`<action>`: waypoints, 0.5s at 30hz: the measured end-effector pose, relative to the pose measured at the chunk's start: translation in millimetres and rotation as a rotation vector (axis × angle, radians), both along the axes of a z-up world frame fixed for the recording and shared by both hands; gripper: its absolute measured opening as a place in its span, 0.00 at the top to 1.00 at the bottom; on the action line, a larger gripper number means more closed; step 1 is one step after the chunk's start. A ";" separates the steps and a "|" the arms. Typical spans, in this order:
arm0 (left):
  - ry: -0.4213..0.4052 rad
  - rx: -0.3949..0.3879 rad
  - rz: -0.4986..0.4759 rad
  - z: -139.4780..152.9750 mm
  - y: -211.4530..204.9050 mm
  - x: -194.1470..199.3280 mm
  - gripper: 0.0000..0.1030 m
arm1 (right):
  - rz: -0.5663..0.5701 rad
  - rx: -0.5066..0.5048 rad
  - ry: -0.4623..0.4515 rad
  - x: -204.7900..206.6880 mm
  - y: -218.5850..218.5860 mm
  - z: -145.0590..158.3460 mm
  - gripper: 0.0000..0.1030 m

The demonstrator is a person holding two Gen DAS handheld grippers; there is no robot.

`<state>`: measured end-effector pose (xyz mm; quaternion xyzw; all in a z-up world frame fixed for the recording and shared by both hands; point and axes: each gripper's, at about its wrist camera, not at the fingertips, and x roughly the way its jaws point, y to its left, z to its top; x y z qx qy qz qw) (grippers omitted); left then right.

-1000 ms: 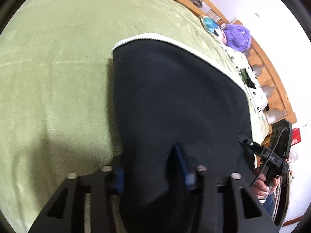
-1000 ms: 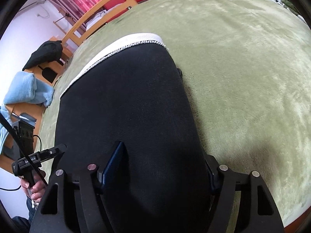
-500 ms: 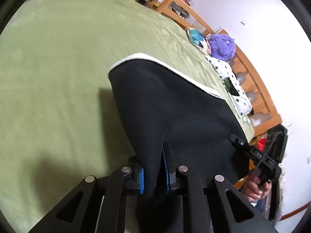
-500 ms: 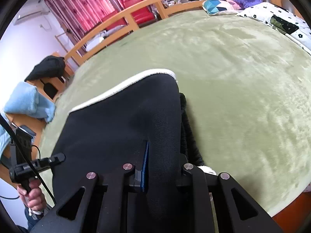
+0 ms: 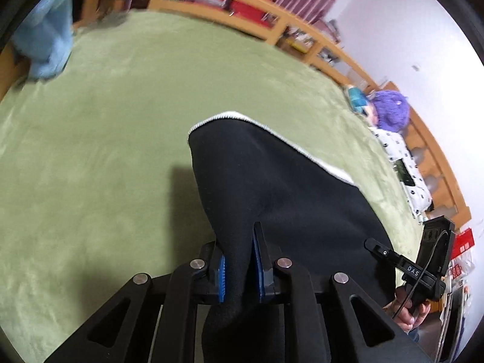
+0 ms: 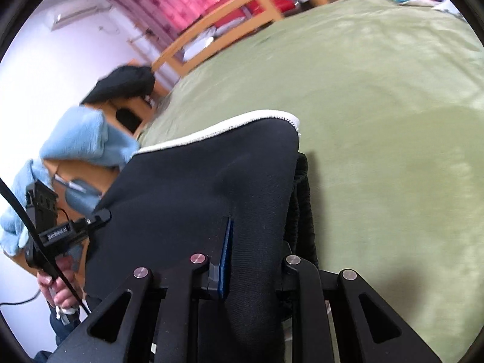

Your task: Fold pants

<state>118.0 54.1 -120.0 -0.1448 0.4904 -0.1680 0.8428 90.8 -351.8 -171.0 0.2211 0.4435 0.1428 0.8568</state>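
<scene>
Black pants with a white-trimmed far edge hang stretched over the green bed. My left gripper is shut on their near left corner, the cloth pinched between its blue pads. My right gripper is shut on the near right corner of the pants; its right finger is hidden by cloth. Each view shows the other gripper and hand at the pants' far side. The held edge is lifted off the bed.
The green blanket covers the bed. A wooden rail runs along the far side. A light blue cloth lies at the left, a purple plush and spotted pillow at the right.
Both grippers closed on the pants' near edge and have lifted it, tilting upward so more of the room shows. The pants now hang between them.
</scene>
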 end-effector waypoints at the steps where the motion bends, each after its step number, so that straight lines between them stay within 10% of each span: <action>1: 0.031 0.013 -0.002 -10.9 1.2 1.9 0.81 | 0.009 -0.042 0.004 0.5 6.2 -2.8 0.75; 5: 0.043 0.209 0.043 -41.4 -0.6 -9.9 0.76 | 0.007 -0.278 -0.020 -19.2 10.8 -1.2 0.55; 15: -0.149 0.201 0.065 -4.9 -19.2 -90.9 0.45 | 0.013 -0.440 -0.220 -101.0 52.1 33.8 0.66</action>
